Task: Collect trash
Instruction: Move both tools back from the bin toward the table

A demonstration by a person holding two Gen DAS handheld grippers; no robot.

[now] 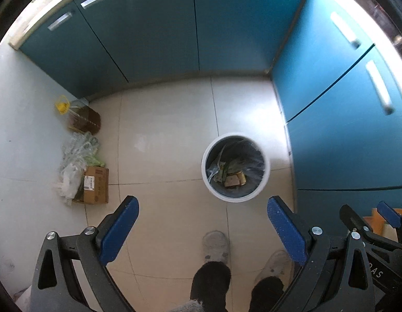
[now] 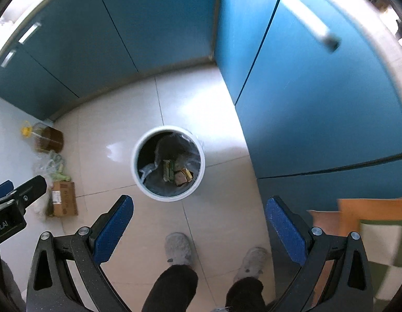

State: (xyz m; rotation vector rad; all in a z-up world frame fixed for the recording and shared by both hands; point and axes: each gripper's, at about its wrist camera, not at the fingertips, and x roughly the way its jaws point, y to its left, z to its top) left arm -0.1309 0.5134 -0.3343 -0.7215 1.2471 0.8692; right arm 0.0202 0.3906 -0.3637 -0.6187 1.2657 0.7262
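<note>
Left gripper (image 1: pixel 203 230) & right gripper (image 2: pixel 199 230) both spread wide, holding nothing. White trash bin (image 2: pixel 135 171) on floor tiles (image 2: pixel 117 135) below them, w/ wrappers (image 2: pixel 177 173) inside. Cardboard box (image 1: pixel 97 186) far left.

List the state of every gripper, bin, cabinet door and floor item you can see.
Left gripper: open, holding nothing.
Right gripper: open, holding nothing.
Round white trash bin with dark liner: upright, lidless, wrappers at the bottom.
Teal cabinet doors: all shut.
Brown cardboard box: lying on the floor by the wall.
Clear plastic bags: crumpled in a heap beside the box.
Yellow-capped oil jug: upright, cap on.
</note>
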